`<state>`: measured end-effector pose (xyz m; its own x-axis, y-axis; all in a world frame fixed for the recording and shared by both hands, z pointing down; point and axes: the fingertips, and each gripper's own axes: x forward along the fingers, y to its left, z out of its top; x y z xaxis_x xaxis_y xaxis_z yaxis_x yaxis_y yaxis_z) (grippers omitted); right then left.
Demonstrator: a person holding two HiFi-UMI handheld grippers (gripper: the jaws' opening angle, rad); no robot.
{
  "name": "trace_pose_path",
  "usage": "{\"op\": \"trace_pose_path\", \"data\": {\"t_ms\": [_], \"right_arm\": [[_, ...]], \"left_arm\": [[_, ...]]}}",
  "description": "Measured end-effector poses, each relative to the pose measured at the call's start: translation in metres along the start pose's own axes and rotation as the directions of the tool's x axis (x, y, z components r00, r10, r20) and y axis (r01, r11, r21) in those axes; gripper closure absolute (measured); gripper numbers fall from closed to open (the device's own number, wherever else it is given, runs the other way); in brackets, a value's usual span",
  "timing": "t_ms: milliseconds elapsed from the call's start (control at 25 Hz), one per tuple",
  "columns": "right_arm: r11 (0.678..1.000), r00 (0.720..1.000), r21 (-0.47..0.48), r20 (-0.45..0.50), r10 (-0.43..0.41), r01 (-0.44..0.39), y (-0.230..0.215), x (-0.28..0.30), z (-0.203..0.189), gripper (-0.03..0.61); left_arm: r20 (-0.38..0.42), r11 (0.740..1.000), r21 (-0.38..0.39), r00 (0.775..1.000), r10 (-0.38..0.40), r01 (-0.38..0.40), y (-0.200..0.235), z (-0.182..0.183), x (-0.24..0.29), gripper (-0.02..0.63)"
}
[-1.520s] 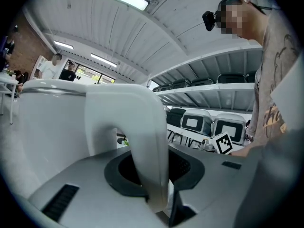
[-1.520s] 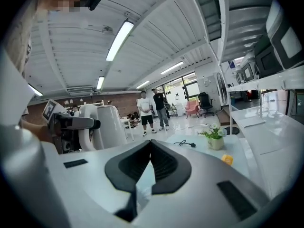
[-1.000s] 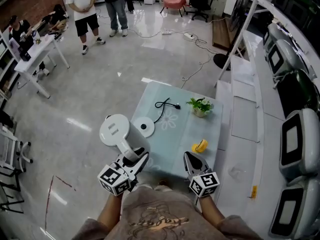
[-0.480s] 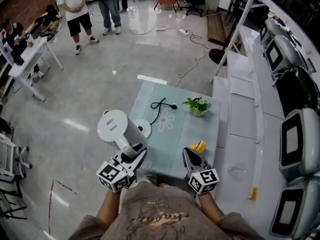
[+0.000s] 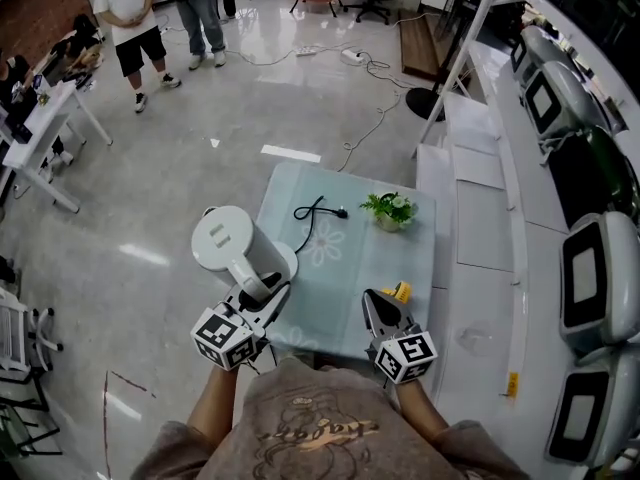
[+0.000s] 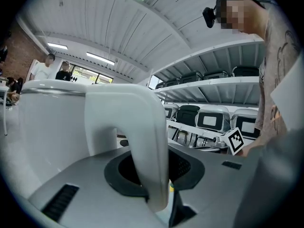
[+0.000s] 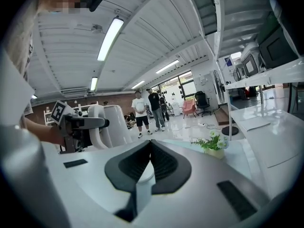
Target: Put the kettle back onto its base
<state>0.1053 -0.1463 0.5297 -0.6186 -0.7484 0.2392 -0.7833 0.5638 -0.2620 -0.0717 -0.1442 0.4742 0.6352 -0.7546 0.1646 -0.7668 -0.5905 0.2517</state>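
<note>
The white kettle (image 5: 238, 248) hangs over the left edge of the pale glass table (image 5: 350, 258). My left gripper (image 5: 266, 294) is shut on its curved handle (image 6: 137, 141), which fills the left gripper view between the jaws. The round base is hidden under the kettle, and I cannot tell whether the kettle touches it. The base's black cord (image 5: 316, 211) runs out across the table. My right gripper (image 5: 383, 317) hovers at the table's near edge, shut and empty (image 7: 150, 150). From the right gripper view the kettle (image 7: 114, 125) shows at the left.
A small potted plant (image 5: 392, 210) stands at the table's far right and a yellow object (image 5: 400, 291) lies by my right gripper. Shelves of monitors (image 5: 590, 288) run along the right. People (image 5: 125, 8) stand far off on the floor, near a white desk (image 5: 40, 133).
The kettle has moved right over the table with my left gripper and now covers the base, which showed beside it before. My right gripper has shifted slightly.
</note>
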Motion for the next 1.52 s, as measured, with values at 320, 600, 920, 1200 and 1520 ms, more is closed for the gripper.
{"op": "trace_pose_path", "data": {"t_ms": [320, 600, 920, 1200, 1520], "right_arm": [[0.999, 0.999, 0.012, -0.014, -0.041, 0.041, -0.008, 0.007, -0.004, 0.578], [0.997, 0.996, 0.021, -0.033, -0.077, 0.078, -0.018, 0.014, -0.009, 0.578], [0.993, 0.991, 0.025, -0.066, -0.116, 0.118, -0.031, 0.022, -0.012, 0.578], [0.991, 0.987, 0.023, -0.093, -0.130, 0.132, -0.038, 0.028, -0.019, 0.578], [0.990, 0.984, 0.023, -0.114, -0.134, 0.137, -0.041, 0.032, -0.022, 0.578]], "left_arm": [[-0.023, 0.999, 0.018, 0.999, -0.043, 0.044, 0.025, 0.001, 0.028, 0.502], [-0.037, 0.998, 0.012, 0.997, -0.063, 0.064, 0.048, -0.018, 0.051, 0.503], [-0.076, 0.996, 0.006, 0.993, -0.087, 0.087, 0.069, -0.053, 0.071, 0.502], [-0.128, 0.995, -0.010, 0.987, -0.100, 0.099, 0.080, -0.082, 0.081, 0.502], [-0.154, 0.996, -0.013, 0.984, -0.093, 0.092, 0.086, -0.098, 0.086, 0.500]]}}
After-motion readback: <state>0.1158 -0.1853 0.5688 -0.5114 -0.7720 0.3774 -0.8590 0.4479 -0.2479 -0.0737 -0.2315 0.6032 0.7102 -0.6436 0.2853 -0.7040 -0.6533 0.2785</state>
